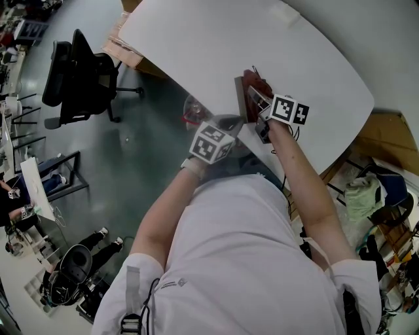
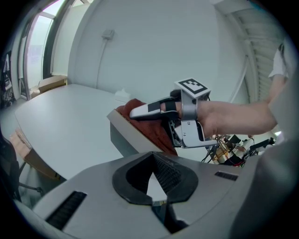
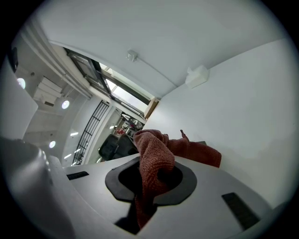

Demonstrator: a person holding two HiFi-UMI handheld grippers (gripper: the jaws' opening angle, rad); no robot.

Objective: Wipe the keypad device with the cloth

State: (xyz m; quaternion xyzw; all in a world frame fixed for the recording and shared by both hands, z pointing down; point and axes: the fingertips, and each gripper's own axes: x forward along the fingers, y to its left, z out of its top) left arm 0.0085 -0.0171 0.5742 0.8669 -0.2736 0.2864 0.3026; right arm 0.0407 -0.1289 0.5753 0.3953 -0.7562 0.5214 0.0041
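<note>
The keypad device (image 1: pixel 243 99) is a grey slab tilted up on the white table (image 1: pixel 196 39), close to its near edge. A dark red cloth (image 1: pixel 259 85) lies draped over its top face. My right gripper (image 1: pixel 260 105) is shut on one end of the cloth (image 3: pixel 154 158), which hangs from between its jaws and hides most of the device there. In the left gripper view the right gripper (image 2: pixel 140 112) rests over the cloth (image 2: pixel 159 133) on the device (image 2: pixel 122 135). My left gripper (image 2: pixel 156 198) is just short of the device, jaws together with nothing in them.
A small white box (image 1: pixel 285 14) sits at the table's far side. Off the table's left edge stand a black office chair (image 1: pixel 78 72) and cardboard (image 1: pixel 124 49). Loose cables (image 2: pixel 229 149) hang beyond the right forearm.
</note>
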